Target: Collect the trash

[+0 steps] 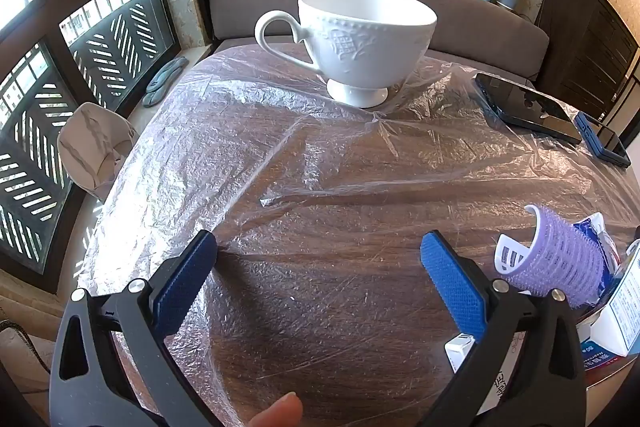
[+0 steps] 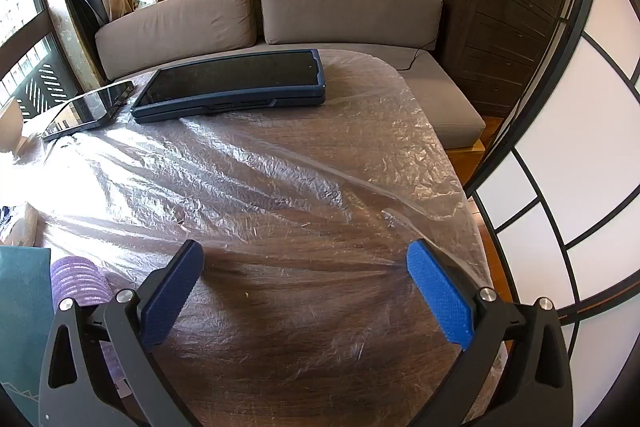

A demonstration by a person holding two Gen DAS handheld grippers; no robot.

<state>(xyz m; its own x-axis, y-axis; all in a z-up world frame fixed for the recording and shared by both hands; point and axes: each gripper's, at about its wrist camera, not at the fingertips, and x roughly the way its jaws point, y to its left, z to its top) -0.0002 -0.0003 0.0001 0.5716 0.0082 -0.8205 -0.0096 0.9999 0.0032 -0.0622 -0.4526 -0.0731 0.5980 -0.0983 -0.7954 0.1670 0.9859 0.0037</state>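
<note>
Left gripper (image 1: 318, 255) spread wide over plastic-covered wooden table (image 1: 320, 187), nothing between pads. Right gripper (image 2: 306, 267) likewise spread, empty. Trash cluster at table's near edge: purple hair roller (image 1: 560, 259), blue-white wrapper (image 1: 596, 231), white carton (image 1: 624, 311), just right of left gripper. White teacup (image 1: 360, 35) at far side.
</note>
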